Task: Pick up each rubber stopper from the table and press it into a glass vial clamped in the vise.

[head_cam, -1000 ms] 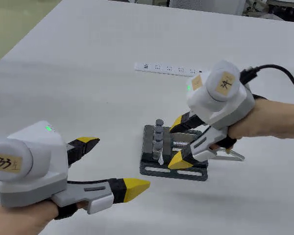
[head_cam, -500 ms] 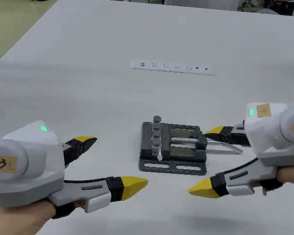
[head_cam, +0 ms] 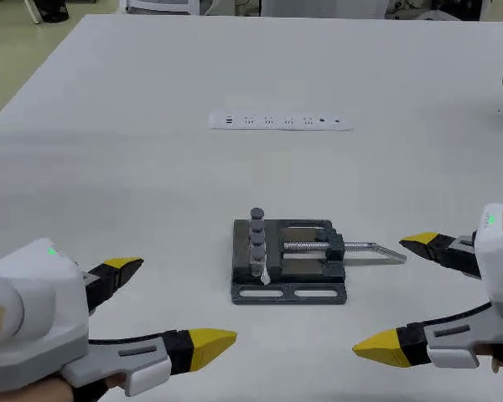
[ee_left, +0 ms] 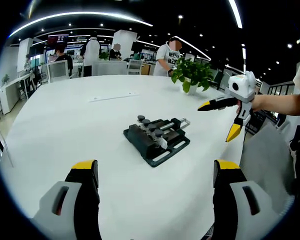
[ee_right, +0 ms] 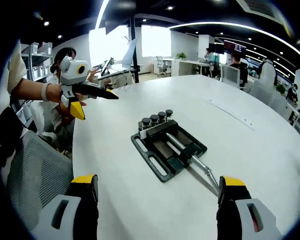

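A black vise [head_cam: 289, 266] [ee_left: 157, 138] [ee_right: 169, 143] stands mid-table with a row of small glass vials [head_cam: 256, 243] [ee_left: 149, 125] [ee_right: 155, 119] clamped along its left jaw, each capped by a dark rubber stopper. My left gripper [head_cam: 163, 310] [ee_left: 155, 177] is open at the lower left, well short of the vise, nothing between its yellow-tipped fingers. My right gripper [head_cam: 402, 293] [ee_right: 157, 185] is open at the lower right, beside the vise's screw handle [head_cam: 375, 249], holding nothing. In each gripper view the other gripper shows across the table.
A white power strip [head_cam: 278, 121] lies farther back on the white table [head_cam: 151, 167]. A potted plant [ee_left: 190, 75] stands at the table's right edge. People stand and sit in the office behind the table in the left gripper view.
My right gripper has pulled back from over the vise to the lower right and opened wide. The head camera has shifted; the vise stays put.
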Available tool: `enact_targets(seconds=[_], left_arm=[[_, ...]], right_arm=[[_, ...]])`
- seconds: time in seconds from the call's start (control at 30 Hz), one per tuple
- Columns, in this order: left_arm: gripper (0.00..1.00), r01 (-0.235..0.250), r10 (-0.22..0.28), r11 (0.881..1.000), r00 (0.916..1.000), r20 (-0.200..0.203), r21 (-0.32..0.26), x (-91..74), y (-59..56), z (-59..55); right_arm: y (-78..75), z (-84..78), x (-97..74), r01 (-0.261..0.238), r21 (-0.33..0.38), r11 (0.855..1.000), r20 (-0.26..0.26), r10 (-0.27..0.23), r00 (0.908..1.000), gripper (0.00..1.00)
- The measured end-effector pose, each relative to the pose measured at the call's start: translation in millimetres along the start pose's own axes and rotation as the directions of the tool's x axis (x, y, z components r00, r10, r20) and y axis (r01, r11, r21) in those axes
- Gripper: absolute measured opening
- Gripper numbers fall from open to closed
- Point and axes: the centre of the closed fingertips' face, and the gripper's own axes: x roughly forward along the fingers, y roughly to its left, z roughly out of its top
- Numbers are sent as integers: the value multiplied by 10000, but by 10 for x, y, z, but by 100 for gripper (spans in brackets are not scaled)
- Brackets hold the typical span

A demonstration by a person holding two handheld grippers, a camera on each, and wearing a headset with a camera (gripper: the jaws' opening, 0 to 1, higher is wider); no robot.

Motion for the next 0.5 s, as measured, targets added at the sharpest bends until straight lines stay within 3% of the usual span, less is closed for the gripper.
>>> enact_targets(seconds=[0.2, 0.5], left_arm=[[99, -28, 33, 9999, 9994, -333, 129, 0, 0, -68], [99, -129, 130, 9999, 9994, -312, 37, 20, 25, -51]], right_arm=[[-44, -110, -102, 274, 356, 9990, 82, -277, 9996, 99], [-27, -177, -106, 476, 604, 9970, 228, -491, 9985, 99]])
